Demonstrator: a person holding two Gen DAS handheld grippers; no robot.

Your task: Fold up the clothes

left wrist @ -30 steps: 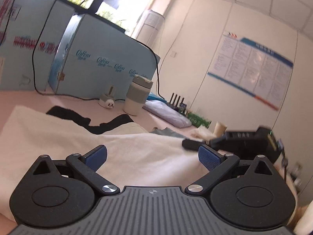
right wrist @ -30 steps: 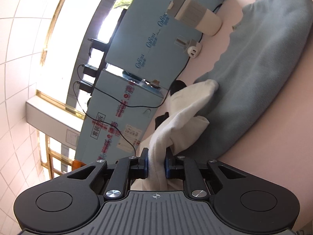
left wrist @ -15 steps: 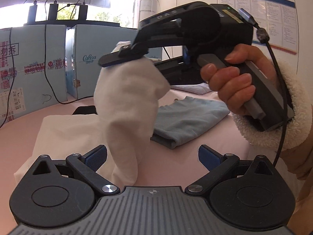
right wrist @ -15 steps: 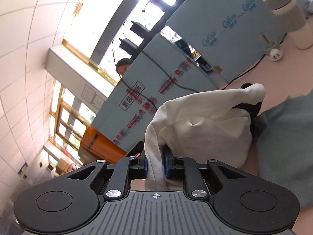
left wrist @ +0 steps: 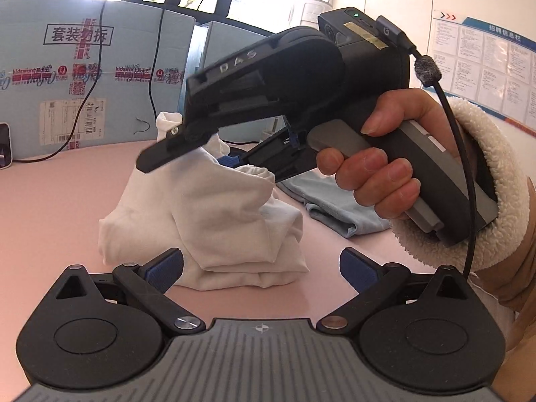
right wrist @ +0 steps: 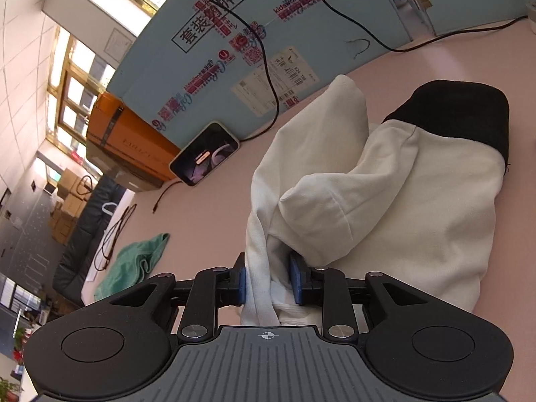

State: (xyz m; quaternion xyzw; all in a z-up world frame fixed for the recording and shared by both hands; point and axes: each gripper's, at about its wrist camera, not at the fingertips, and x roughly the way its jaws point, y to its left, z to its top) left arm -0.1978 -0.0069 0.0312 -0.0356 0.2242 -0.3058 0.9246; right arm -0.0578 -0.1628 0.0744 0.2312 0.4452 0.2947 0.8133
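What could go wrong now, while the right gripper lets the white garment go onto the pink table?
1. The right gripper is opening with a bunched fold of the white garment between its pads; the fabric may snag and be dragged out of shape.
2. The garment lies heaped, not flat, so the fold may slump or come out uneven.
3. The phone leans close by on the table; a sweeping sleeve might knock it.

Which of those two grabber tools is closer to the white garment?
The right. The right gripper has the white garment bunched between its fingers, its jaws opening. The left gripper sits just short of the pile, open, holding nothing.
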